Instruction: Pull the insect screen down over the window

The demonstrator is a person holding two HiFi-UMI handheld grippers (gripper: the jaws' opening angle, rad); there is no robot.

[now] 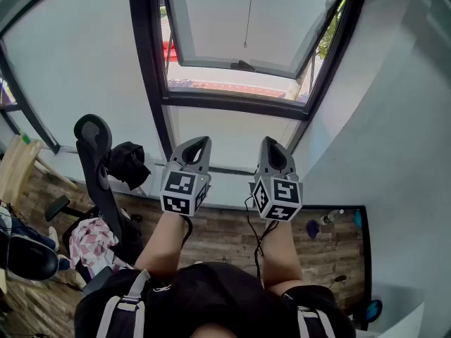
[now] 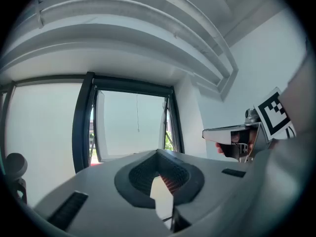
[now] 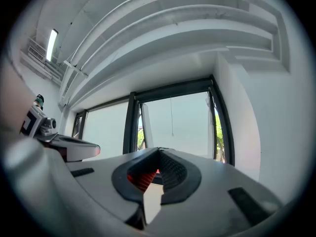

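A dark-framed window (image 1: pixel 239 103) faces me, its inner sash (image 1: pixel 236 65) tilted open. A thin pull cord (image 1: pixel 248 16) hangs down in the middle of the opening; it also shows in the left gripper view as the cord (image 2: pixel 137 115) and in the right gripper view as the cord (image 3: pixel 172 117). I cannot make out the screen itself. My left gripper (image 1: pixel 201 141) and right gripper (image 1: pixel 268 141) are held side by side below the window, well short of it, pointing at it. Both are shut with nothing between the jaws, as the left gripper (image 2: pixel 157 153) and right gripper (image 3: pixel 159 151) show close up.
An office chair (image 1: pixel 99 167) with a dark garment (image 1: pixel 127 162) over it stands at the left on the wooden floor (image 1: pixel 225 234). A white wall (image 1: pixel 394 118) runs close on the right. A bottle (image 1: pixel 328 218) lies on the floor at the right.
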